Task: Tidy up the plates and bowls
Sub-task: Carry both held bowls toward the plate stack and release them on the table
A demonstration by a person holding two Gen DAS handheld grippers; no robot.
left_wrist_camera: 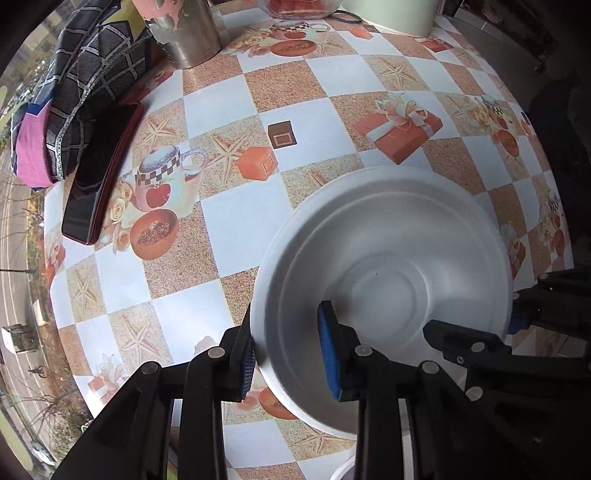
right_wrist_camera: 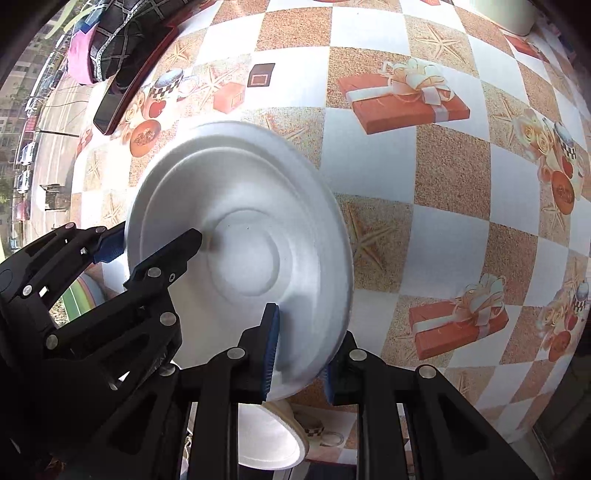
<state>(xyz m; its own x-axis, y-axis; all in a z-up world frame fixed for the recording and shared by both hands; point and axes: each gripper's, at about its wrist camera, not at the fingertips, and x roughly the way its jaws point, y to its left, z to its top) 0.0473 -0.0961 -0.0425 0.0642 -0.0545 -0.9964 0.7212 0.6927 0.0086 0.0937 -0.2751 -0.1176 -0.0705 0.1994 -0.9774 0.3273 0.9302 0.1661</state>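
A white foam plate (left_wrist_camera: 399, 236) is held tilted above the patterned table by both grippers. My left gripper (left_wrist_camera: 288, 354) has one finger inside the plate and one outside its left rim. My right gripper (right_wrist_camera: 299, 350) straddles the plate (right_wrist_camera: 243, 221) at its near rim, one blue pad inside and one under the edge. Each gripper shows in the other's view: the right one (left_wrist_camera: 517, 314) at the plate's right rim, the left one (right_wrist_camera: 155, 243) at its left rim. A white foam bowl (right_wrist_camera: 269, 439) lies below, partly hidden by my right gripper.
The table (left_wrist_camera: 221, 110) has a checked cloth with printed gifts and cups. A dark phone (left_wrist_camera: 99, 173) and a folded patterned cloth (left_wrist_camera: 74, 92) lie at the left edge. A metal cup (left_wrist_camera: 184, 29) and a white pot (left_wrist_camera: 391, 14) stand at the back.
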